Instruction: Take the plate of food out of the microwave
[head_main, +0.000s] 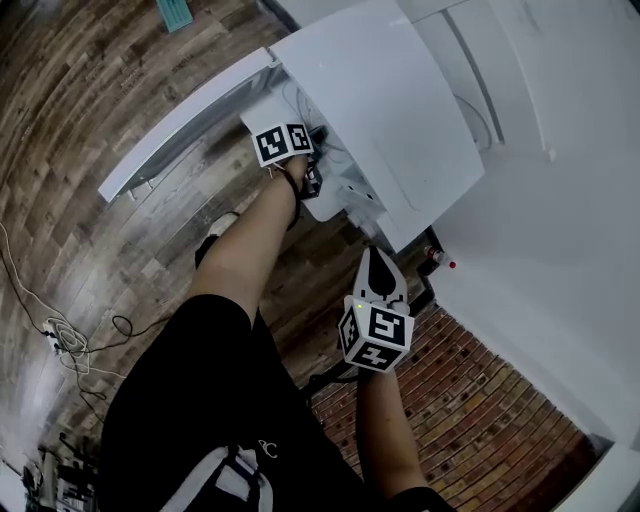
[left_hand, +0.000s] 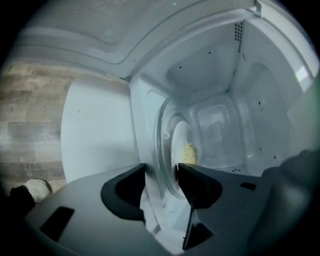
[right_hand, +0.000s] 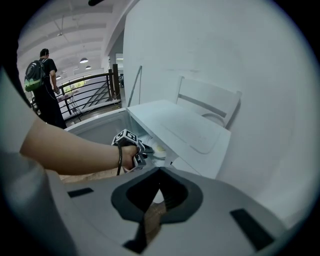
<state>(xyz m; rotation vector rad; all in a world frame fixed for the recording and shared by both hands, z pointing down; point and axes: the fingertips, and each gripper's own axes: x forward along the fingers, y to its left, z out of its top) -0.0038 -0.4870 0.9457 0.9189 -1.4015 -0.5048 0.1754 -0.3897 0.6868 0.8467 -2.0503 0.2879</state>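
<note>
Against white wall, above wood floor: white microwave (head_main: 380, 110), seen from over the top. Door (head_main: 190, 120) swung fully open toward the left, cavity exposed. Right gripper (right_hand: 159, 182) parked outside, well back from the opening; jaws closed together, nothing between them, only floor visible through the slit. Left gripper (left_hand: 161, 177) at the cavity mouth, rolled on its side, with plate and cavity floor showing edge-on; jaws well apart, gripping nothing yet as far as visible. Glass turntable (left_hand: 164, 131) on the cavity floor, rim lined up with the jaw gap. White plate (left_hand: 180, 142) still inside, resting on that turntable, near edge just beyond the jaw tips and almost touching the jaw on the food side. Yellow food (left_hand: 189, 152), small heap near plate centre; can't tell what kind. Key relation: plate straight ahead of left gripper, deeper into the cavity, flat plane running along the gap, so one jaw over the rim and one under. Round, so no long axis to worry about, only rim height. Left much nearer; clearly the working hand. Probable catch: gap also spanning turntable rim and cavity front lip, so risk of pinching glass together with plate. Needs a short push in, then a squeeze on plate rim alone.
</note>
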